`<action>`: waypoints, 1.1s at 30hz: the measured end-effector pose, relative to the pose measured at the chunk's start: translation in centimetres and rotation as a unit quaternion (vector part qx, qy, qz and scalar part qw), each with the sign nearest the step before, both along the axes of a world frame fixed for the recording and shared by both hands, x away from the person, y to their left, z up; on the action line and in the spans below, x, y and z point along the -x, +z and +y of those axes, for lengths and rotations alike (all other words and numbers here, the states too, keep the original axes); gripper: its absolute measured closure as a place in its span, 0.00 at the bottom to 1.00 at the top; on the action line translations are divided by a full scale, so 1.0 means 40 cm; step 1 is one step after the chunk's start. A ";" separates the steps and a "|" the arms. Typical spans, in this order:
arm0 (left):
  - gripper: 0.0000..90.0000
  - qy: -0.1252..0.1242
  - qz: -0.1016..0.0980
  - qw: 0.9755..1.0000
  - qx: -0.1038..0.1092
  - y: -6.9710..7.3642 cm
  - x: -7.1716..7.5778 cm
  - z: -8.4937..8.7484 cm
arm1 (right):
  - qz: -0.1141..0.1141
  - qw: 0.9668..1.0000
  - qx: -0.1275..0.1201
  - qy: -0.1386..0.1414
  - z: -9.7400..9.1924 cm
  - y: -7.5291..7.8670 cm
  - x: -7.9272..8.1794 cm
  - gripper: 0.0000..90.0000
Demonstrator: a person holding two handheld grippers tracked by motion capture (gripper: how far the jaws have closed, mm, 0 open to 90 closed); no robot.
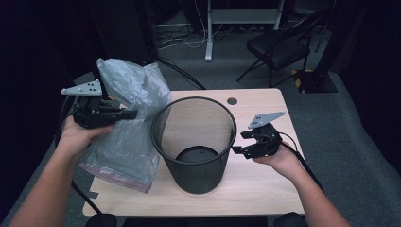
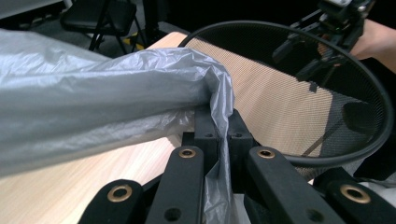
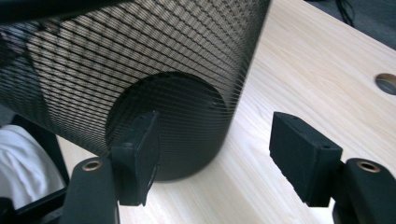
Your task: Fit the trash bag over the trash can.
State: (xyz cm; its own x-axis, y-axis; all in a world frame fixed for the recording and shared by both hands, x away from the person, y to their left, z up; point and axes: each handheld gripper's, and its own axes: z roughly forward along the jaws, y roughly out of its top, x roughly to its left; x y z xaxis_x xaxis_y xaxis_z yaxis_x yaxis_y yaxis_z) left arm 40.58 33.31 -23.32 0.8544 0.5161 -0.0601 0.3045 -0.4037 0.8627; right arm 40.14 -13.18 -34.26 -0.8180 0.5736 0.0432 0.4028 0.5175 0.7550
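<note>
- A grey plastic bag [image 1: 126, 118] is pinched at its edge between the pressed-together jaws of the left gripper [image 2: 218, 140]; it is held up to the left of the black mesh bin [image 1: 194, 142], its lower part resting on the wooden table [image 1: 265, 189]
- The right gripper [image 3: 215, 154] is held just beside the bin's wall, jaws spread, nothing between them
- The likely aim is judged to be lining the bin; the bag is gripped, but not yet opened or brought over the rim
</note>
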 end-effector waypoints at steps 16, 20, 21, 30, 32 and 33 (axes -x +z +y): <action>0.97 -0.073 -0.029 0.997 -0.002 0.066 0.037 -0.104 | -0.039 0.997 -0.023 -0.057 -0.094 0.116 0.016 0.39; 0.97 -0.091 -0.030 0.995 0.001 0.074 0.036 -0.138 | -0.046 0.998 -0.020 -0.049 -0.086 0.139 0.017 0.44; 0.97 -0.096 -0.030 0.995 0.000 0.075 0.037 -0.147 | -0.048 0.997 -0.021 -0.049 -0.084 0.147 0.019 0.44; 0.97 -0.141 -0.026 0.990 -0.002 0.070 0.036 -0.224 | -0.071 0.997 -0.013 -0.018 -0.044 0.225 0.028 0.44; 0.97 -0.151 -0.023 0.988 0.002 0.063 0.036 -0.240 | -0.069 0.997 -0.015 -0.011 -0.034 0.235 0.030 0.44; 0.97 -0.156 -0.022 0.988 0.002 0.059 0.036 -0.248 | -0.069 0.997 -0.017 -0.007 -0.028 0.240 0.030 0.44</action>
